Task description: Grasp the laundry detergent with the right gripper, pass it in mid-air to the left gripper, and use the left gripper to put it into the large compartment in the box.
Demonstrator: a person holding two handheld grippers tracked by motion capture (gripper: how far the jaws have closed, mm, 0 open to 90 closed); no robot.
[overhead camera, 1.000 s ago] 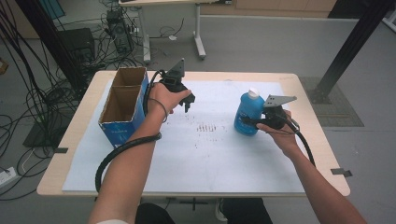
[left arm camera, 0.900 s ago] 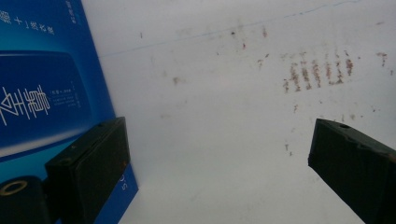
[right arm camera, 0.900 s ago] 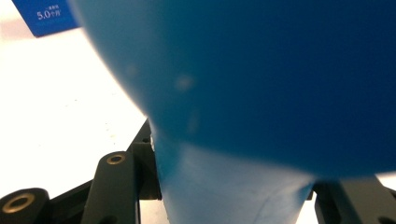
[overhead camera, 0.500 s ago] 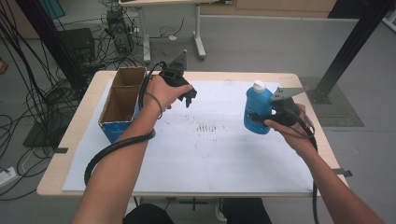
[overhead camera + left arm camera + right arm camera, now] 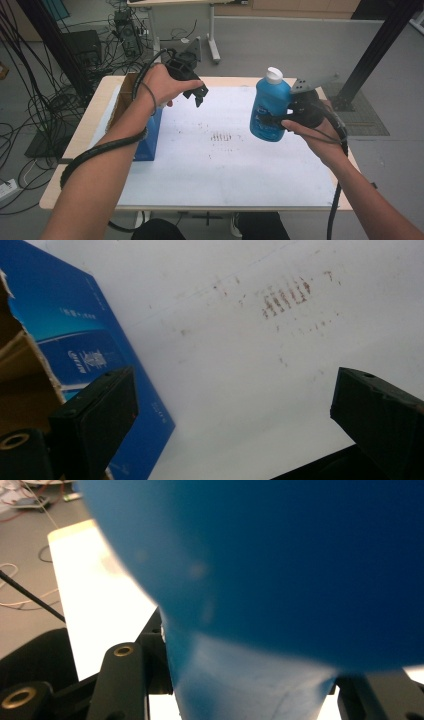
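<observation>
While cables litter the grey floor [image 5: 310, 45], the right claw [image 5: 272, 120] grips a blue bottle [image 5: 269, 107] above the stained white table [image 5: 220, 160].

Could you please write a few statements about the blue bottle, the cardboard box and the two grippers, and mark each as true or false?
1. The right gripper is shut on the blue plastic bottle with a white cap. True.
2. The blue plastic bottle lies flat on the white table sheet. False: it is held upright, lifted above the sheet.
3. The left gripper has its jaws apart with nothing between them. True.
4. The open blue cardboard box stands by the table's right edge. False: it stands near the left edge, below the left forearm.
5. The bottle's cap is red. False: it is white.
</observation>
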